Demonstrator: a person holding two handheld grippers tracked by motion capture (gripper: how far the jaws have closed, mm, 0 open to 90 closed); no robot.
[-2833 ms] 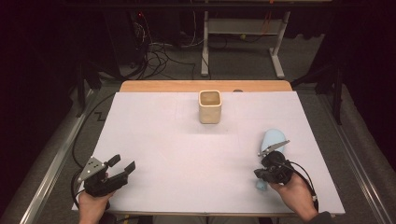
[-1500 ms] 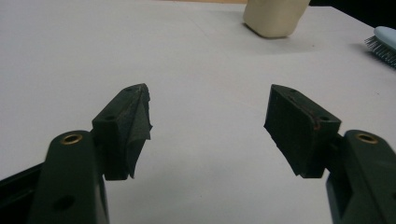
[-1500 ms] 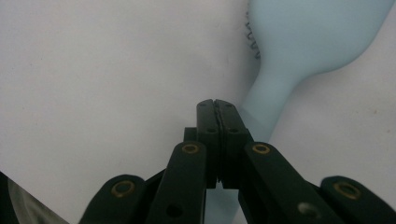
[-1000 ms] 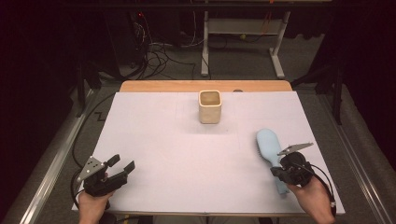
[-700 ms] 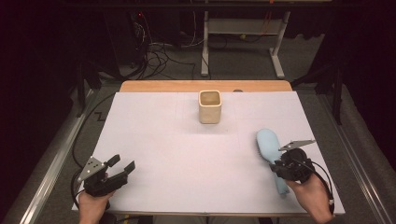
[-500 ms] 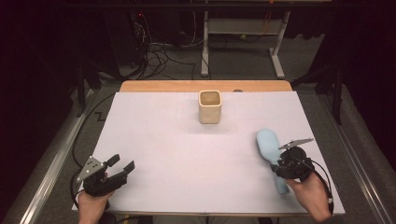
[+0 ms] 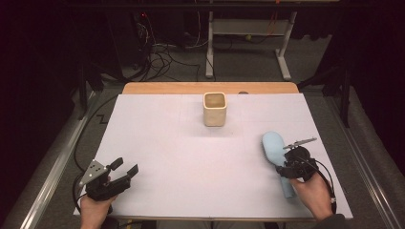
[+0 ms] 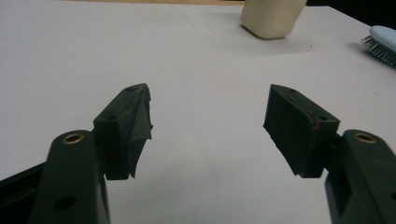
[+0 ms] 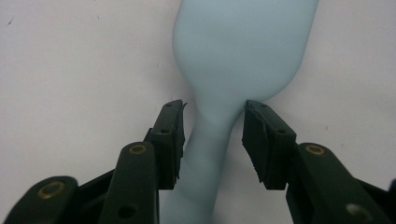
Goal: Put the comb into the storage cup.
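A pale blue hairbrush (image 7: 273, 147) lies flat on the white table (image 7: 191, 157) at the right, handle toward the person. My right gripper (image 7: 285, 171) hangs over the handle's neck. In the right gripper view the brush (image 9: 243, 46) runs up between the jaws of that gripper (image 9: 212, 135), which straddle the neck with thin gaps on both sides, still open. My left gripper (image 7: 124, 166) rests at the front left corner, open and holding nothing (image 8: 208, 121). The brush's bristled head (image 8: 383, 39) shows far right in the left gripper view.
A cream square cup (image 7: 215, 109) stands upright at the far middle of the table, also seen as the cup (image 8: 273, 18) in the left gripper view. A wooden strip (image 7: 210, 88) edges the far side. Cables and a metal stand (image 7: 248, 38) lie on the floor beyond.
The brush went from a raised position at the right gripper to lying flat. The right gripper has since slid left over the handle, jaws now around its neck. The left gripper stayed still.
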